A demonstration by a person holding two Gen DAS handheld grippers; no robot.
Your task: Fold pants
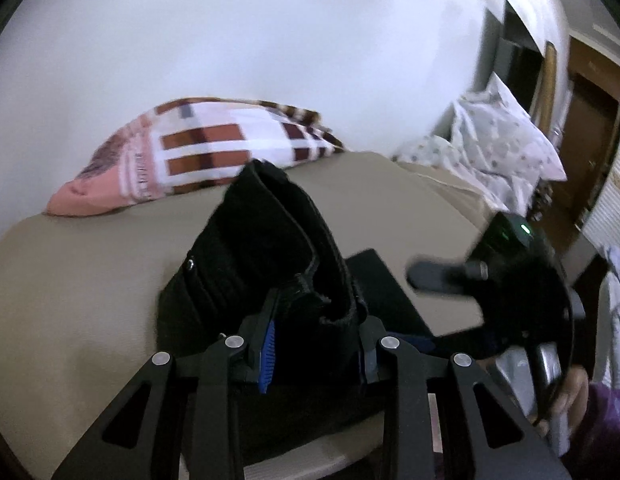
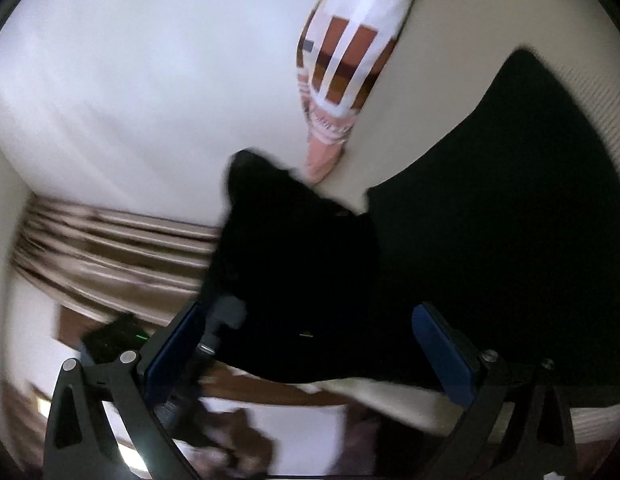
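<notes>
Two grippers at work over black pants on a beige bed. No brand, label or readable writing anywhere; only a small metal rivet on the dark cloth in the left wrist view.

Left gripper: blue pads pinching a bunched, raised fold of the pants, waistband end standing up between the fingers. Right gripper: blue-padded fingers spread wide, black cloth lying between them but not pressed by either pad. Remainder of the pants spread flat as a broad dark sheet on the bed, seen at right in the right wrist view.

Around: checked pillow at the wall behind the pants, white patterned bedding heaped further right, brown striped curtain blurred, wooden door at the far edge. Right gripper's body with a green light crossing the left wrist view, hiding part of the bed edge.
</notes>
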